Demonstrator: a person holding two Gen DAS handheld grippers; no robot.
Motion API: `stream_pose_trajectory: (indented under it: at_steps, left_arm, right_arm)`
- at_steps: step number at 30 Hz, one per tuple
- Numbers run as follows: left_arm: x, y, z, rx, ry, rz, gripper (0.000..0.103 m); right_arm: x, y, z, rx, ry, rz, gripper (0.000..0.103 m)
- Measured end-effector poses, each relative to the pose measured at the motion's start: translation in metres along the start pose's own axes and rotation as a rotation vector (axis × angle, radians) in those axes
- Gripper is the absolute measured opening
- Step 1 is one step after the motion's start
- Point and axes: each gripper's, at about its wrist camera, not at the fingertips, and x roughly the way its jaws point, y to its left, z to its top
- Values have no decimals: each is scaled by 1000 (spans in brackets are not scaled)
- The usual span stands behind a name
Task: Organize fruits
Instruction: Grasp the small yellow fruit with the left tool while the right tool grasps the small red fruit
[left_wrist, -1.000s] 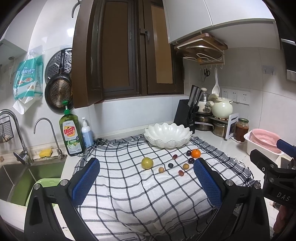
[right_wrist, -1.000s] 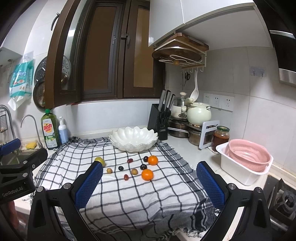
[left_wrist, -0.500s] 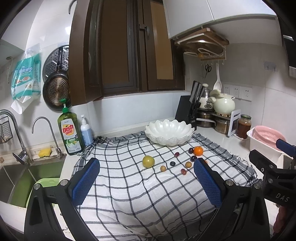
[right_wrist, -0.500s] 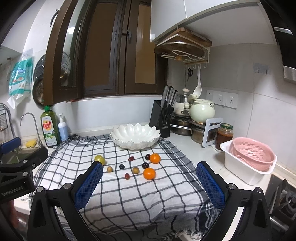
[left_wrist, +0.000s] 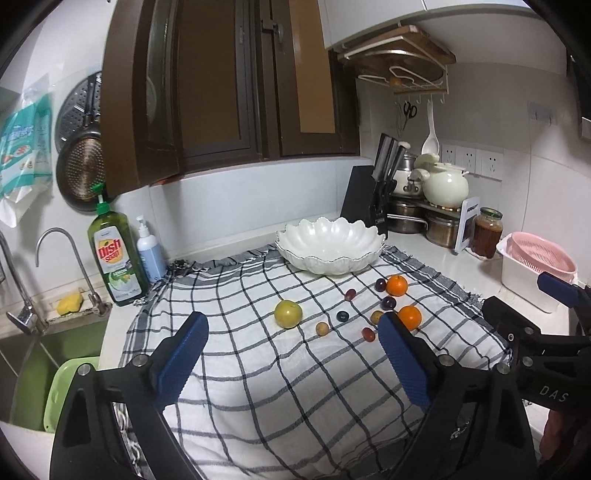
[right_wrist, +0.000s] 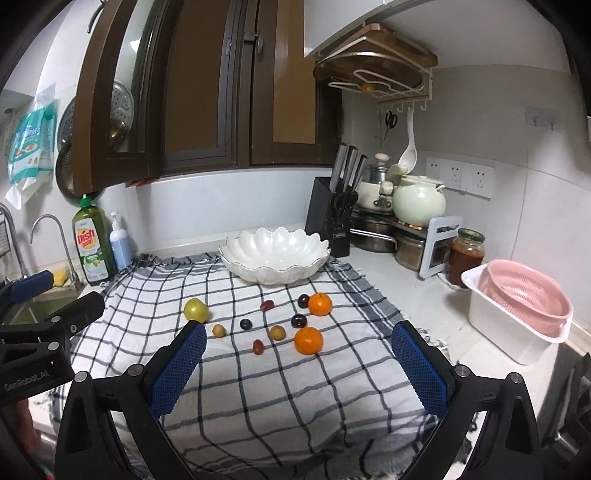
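I hold both claws low over the near edge of the checked cloth (right_wrist: 280, 398), tilted slightly down toward the fruit.

My left claw (left_wrist: 291, 354) has nothing between its blue pads (left_wrist: 183, 360); its jaws are closing a little but remain wide apart. My right claw (right_wrist: 297, 365) is spread wide and grips nothing. In the left view it juts in from the right edge, level with the left one.

The fruit lies loose on the cloth, in front of the white bowl (right_wrist: 275, 258), which holds nothing I can see. There are 2 oranges (right_wrist: 308, 340), a green fruit (right_wrist: 195, 309) off to the left, and several small dark, red and yellow fruits (right_wrist: 245, 324) scattered between them. The nearer orange sits just beyond my left claw's right pad in the left view.
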Motion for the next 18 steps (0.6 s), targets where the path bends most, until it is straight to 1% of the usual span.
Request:
stream_pose_trajectory:
  at_steps: [4, 6, 11, 13, 18]
  left_arm:
    - [20, 3, 3, 14, 25, -18, 87]
    - [30, 4, 4, 22, 39, -30, 82]
    - [60, 7, 6, 41, 76, -73, 77]
    - [71, 7, 7, 53, 84, -84, 73]
    - [97, 7, 8, 87, 108, -128, 67]
  right_arm:
    - [17, 6, 1, -7, 13, 5, 98]
    - [29, 9, 2, -12, 28, 10, 96]
    - [60, 16, 3, -17, 75, 25, 85]
    - [72, 18, 4, -20, 93, 30, 82]
    - [98, 24, 4, -32, 129, 31, 75]
